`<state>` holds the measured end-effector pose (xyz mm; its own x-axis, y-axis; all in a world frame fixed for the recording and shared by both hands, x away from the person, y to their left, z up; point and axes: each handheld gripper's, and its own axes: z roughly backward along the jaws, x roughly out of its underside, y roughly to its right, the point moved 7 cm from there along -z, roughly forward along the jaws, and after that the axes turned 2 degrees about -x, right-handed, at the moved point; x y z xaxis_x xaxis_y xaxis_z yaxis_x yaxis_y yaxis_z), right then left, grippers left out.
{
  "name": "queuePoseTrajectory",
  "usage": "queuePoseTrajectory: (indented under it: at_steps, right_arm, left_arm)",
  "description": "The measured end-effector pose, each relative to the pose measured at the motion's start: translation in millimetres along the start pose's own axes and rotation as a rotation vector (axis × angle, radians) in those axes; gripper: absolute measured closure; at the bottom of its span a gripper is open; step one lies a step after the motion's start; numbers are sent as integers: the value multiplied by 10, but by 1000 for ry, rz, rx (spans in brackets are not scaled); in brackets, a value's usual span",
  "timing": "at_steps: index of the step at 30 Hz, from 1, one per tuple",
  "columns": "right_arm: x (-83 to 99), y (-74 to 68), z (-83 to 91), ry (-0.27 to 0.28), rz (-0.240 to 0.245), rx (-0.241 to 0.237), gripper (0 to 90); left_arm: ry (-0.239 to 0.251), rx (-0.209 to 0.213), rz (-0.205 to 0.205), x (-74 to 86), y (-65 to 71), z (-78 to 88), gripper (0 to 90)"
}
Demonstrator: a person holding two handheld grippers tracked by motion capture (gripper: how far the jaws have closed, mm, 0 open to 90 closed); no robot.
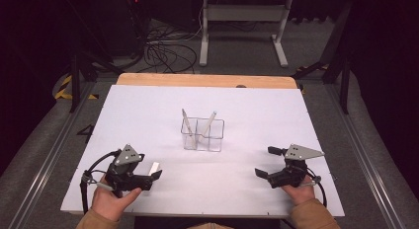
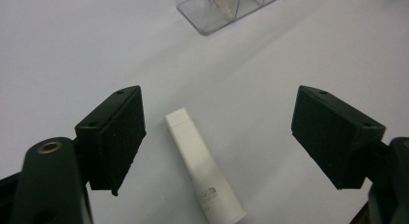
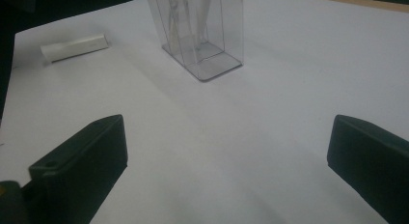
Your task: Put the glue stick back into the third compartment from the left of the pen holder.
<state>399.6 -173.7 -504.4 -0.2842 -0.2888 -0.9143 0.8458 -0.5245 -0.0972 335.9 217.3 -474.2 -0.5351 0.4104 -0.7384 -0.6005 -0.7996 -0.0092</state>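
Two spread fingers of your left gripper (image 2: 217,137) straddle the white tube (image 2: 202,166), its long axis running between them; right gripper (image 1: 276,165) idles, fingers apart.

The left gripper (image 1: 149,173) sits low in the person's left hand (image 1: 112,199), its jaws pointing toward the right gripper and spread wide, with nothing pressed between the pads. The right gripper (image 1: 269,162) sits in the right hand (image 1: 299,192), its jaws pointing back toward the left gripper and also standing wide apart, empty. Both forearms come in from behind the grippers, sleeves just showing.
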Motion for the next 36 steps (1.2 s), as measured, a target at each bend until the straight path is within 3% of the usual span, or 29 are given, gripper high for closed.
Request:
queuePoseTrajectory:
  at_steps: [25, 36]
  right_arm:
    - [1, 0, 0, -1, -1, -1, 7]
    - [0, -1, 0, 1, -4, -2, 7]
  left_arm:
    - [-125, -14, -12, 372, 89, -142, 235]
    - [-165, -16, 49, 493, 80, -201, 309]
